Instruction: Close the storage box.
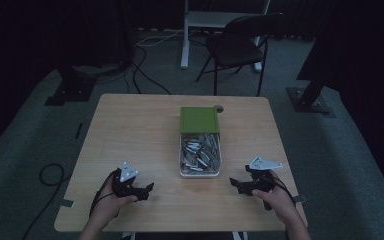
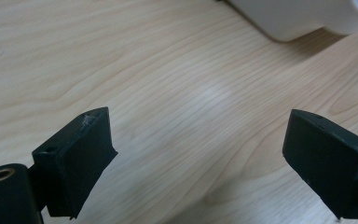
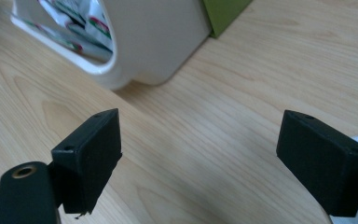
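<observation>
A white bin (image 1: 181, 161) holding several small packets (image 1: 200, 150) sits in the middle of the wooden table (image 1: 140, 130). A green lid (image 1: 199, 120) lies against its far end. My left gripper (image 1: 149, 189) rests near the front edge, left of the bin, open and empty; its jaws stand wide apart over bare wood (image 2: 200, 126), with the bin's corner (image 2: 303, 18) ahead. My right gripper (image 1: 232, 183) sits right of the bin, open and empty, facing the bin's wall (image 3: 154, 37) and the packets (image 3: 74, 23) inside it. A green edge (image 3: 223, 14) shows behind the bin.
A dark folding chair (image 1: 240, 45) and a white stand (image 1: 185, 35) are beyond the table's far edge. Cables (image 1: 140, 75) run over the grey carpet. A small dark object (image 1: 219, 108) lies by the lid's far right corner. Dark stand bases flank the table.
</observation>
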